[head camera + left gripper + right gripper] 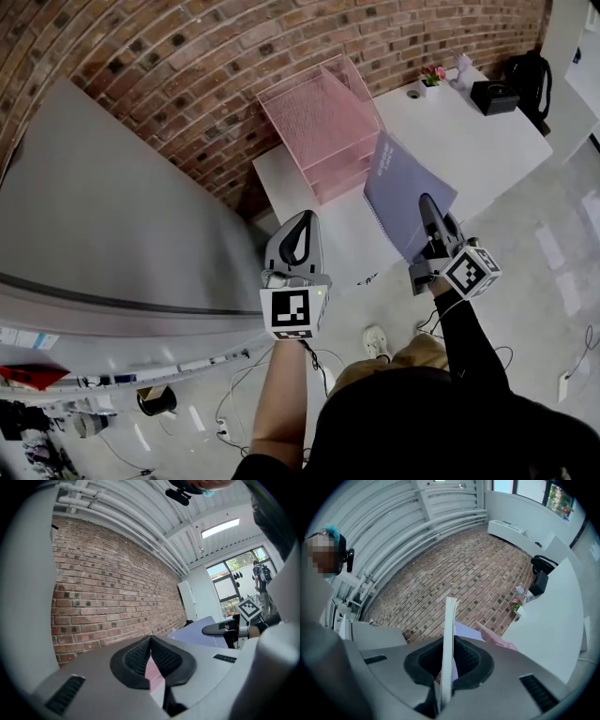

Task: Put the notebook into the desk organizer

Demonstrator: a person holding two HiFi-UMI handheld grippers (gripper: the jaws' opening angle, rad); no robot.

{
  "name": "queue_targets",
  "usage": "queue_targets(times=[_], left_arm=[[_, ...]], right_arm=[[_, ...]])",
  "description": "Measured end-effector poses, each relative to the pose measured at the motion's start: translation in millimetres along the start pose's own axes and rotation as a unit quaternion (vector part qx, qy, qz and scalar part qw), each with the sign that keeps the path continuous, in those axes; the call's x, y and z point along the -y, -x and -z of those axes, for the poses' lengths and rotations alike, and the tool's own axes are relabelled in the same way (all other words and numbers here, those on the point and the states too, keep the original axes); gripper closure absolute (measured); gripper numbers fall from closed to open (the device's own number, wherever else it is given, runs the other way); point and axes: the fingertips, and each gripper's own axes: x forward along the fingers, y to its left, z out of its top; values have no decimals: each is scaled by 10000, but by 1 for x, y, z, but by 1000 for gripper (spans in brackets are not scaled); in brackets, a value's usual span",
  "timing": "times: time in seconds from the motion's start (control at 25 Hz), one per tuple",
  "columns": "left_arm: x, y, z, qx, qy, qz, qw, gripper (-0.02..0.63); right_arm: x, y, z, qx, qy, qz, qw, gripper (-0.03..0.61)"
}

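A lavender spiral notebook (403, 187) hangs tilted over the white table (487, 131), just in front of the pink mesh desk organizer (323, 127). My right gripper (431, 214) is shut on the notebook's near edge; in the right gripper view the notebook (449, 634) stands edge-on between the pads. My left gripper (298, 234) is shut with nothing in it, held left of the notebook and below the organizer's front. In the left gripper view the notebook (206, 632) and the right gripper (225, 629) show at the right.
A brick wall (187, 56) runs behind the table. A grey cabinet top (103, 225) fills the left. At the table's far end stand a small flower pot (431, 77) and a black box (494, 97). A black bag (530, 75) sits beyond the table.
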Motion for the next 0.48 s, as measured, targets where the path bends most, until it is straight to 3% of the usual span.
queue_targets(times=[0.16,0.48], left_arm=[[-2,3,5,-43,35,-6,10000,598],[-8,14,10,-39,48,-39,10000,598]], right_arm=[[10,2,10,150,-734,-5,9972,536],[24,7,36,185,-1500,74,9885,535]])
